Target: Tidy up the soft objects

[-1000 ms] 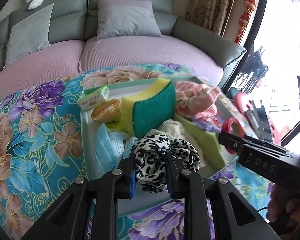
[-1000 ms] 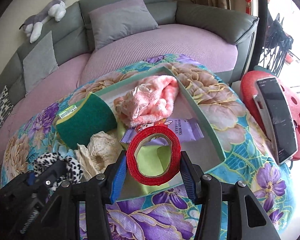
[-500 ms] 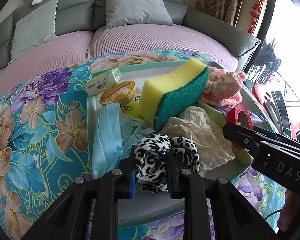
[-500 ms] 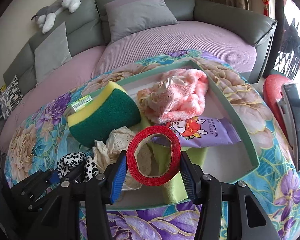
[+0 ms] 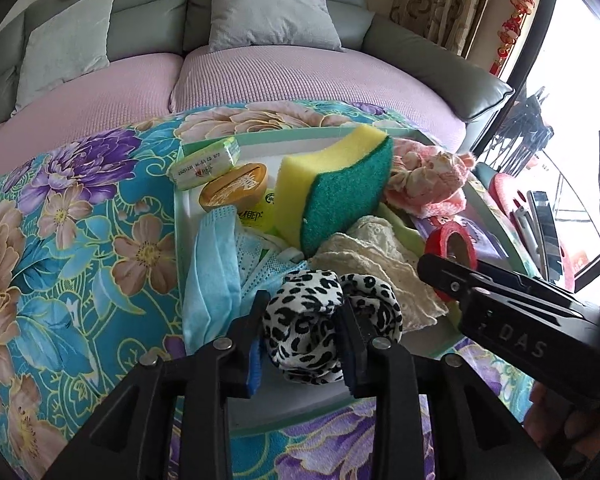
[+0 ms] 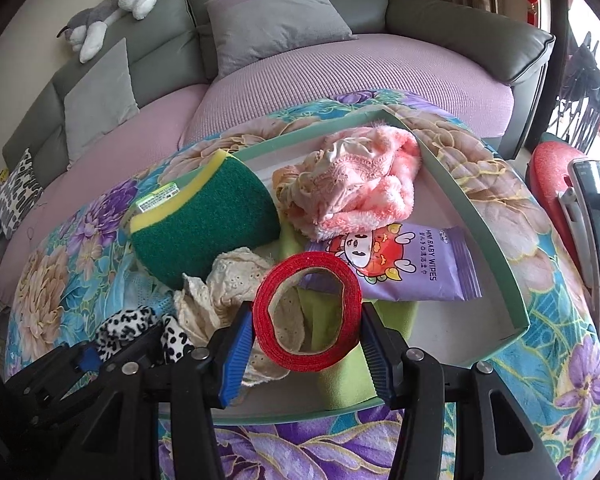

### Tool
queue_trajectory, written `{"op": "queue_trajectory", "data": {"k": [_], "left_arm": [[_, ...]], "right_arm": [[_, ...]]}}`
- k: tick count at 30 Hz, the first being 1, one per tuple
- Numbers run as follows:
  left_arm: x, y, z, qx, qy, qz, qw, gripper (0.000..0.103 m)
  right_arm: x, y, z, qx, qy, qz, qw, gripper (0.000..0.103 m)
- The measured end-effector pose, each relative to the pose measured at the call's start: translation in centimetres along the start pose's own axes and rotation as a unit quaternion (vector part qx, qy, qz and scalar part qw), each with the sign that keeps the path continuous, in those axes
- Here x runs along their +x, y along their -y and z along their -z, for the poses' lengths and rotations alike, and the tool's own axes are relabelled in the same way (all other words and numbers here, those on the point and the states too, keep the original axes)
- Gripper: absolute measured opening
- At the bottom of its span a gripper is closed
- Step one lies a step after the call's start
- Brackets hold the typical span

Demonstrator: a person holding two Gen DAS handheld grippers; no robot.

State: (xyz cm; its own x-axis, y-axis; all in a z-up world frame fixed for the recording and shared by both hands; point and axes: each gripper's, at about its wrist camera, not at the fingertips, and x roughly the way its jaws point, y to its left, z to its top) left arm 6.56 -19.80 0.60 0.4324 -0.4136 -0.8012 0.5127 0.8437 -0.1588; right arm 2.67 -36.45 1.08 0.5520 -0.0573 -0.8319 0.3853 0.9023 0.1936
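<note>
Left gripper (image 5: 302, 330) jaws opening around a spotted scrunchie (image 5: 312, 320) at the near edge of the green tray (image 6: 480, 236), right gripper (image 6: 306, 344) squeezing a red tape roll (image 6: 308, 316) over the tray, big sponge (image 6: 208, 224) behind

Plush toy (image 6: 112, 8) atop grey sofa (image 6: 460, 40)

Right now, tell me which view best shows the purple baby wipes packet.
The right wrist view: the purple baby wipes packet lies face up in the green tray, cartoon and lettering readable. The left wrist view shows only a purple sliver behind the red tape roll.
</note>
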Motion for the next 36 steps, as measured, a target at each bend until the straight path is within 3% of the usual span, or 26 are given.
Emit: {"op": "queue_trajectory", "data": {"k": [4,6,14,17,21,25,27,28,36], "left_arm": [[-1.2,0.3,-0.2,0.007,0.003,0.003,1.0000,0.044],[-1.9,0.2,-0.3,0.005,0.011,0.003,0.9999,0.059],[-3.8,-1.3,0.1,-0.018,0.020,-0.005,0.9996,0.067],[-4.9,-1.9,0.2,-0.025,0.033,-0.011,0.9991,0.069],[-6.1,-2.6,0.4,-0.033,0.052,-0.019,0.9979,0.084],[-7.0,-3.9,0.9,-0.049,0.069,-0.045,0.9954,0.085],[-7.3,-4.7,1.3,-0.058,0.078,-0.063,0.9933,0.097],[-7.4,-5.4,1.6,-0.064,0.081,-0.076,0.9918,0.098],[-8.1,-9.1,3.6,-0.103,0.099,-0.137,0.9802,0.098]], "right_arm": [[-0.3,-0.2,0.0,-0.001,0.003,-0.001,1.000,0.062],[-0.5,-0.2,0.0,-0.002,0.005,0.001,1.000,0.067],[-1.2,-0.4,-0.1,0.005,0.013,0.008,1.000,0.078],[-1.6,-0.6,-0.2,0.008,0.019,0.016,1.000,0.089],[-2.3,-0.8,-0.3,0.011,0.032,0.026,0.999,0.099],[-2.7,-0.6,0.1,0.023,0.034,0.029,0.999,0.099],[-2.9,-0.5,0.4,0.027,0.035,0.034,0.998,0.099],[-3.0,-0.5,0.5,0.028,0.036,0.034,0.998,0.099],[-4.4,-1.2,2.4,0.027,0.045,0.028,0.998,0.103]]}}
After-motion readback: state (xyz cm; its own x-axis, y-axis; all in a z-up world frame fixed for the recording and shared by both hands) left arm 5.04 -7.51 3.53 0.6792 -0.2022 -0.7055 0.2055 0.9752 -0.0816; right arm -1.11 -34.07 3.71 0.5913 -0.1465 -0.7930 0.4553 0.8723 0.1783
